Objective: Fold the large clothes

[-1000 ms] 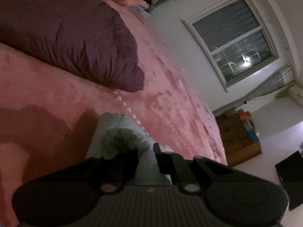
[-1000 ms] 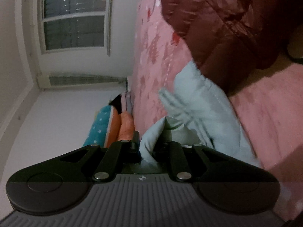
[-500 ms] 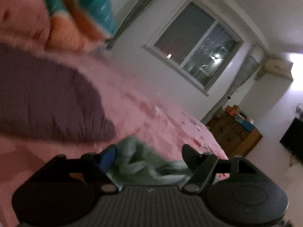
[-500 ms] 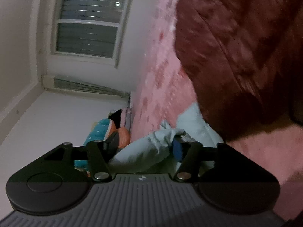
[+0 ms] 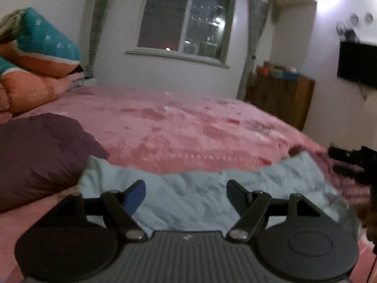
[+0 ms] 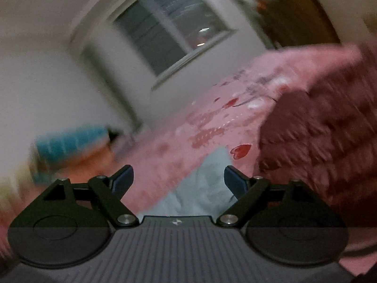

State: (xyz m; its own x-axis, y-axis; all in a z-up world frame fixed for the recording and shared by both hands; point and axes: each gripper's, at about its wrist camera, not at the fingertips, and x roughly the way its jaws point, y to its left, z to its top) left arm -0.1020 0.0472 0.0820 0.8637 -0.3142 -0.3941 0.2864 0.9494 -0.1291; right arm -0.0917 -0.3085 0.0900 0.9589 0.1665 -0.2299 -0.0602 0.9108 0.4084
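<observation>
Left to right, taking the garment (image 5: 212,195) as landmark: we see a purple pillow (image 5: 40,155) touching its left end, the pale blue garment spread on the pink bed (image 5: 188,127), the left gripper (image 5: 186,192) above it, jaws released; the right gripper (image 6: 179,179), jaws likewise released, holds nothing.

In the left wrist view we see the garment (image 5: 207,195) spread across the lower middle of the frame on the bed (image 5: 188,127). A quilt (image 5: 40,158) lies at its left edge, touching it. Pillows (image 5: 35,70) are stacked at upper left, the window (image 5: 186,21) sits top centre, and a cabinet (image 5: 282,96) stands at right.
</observation>
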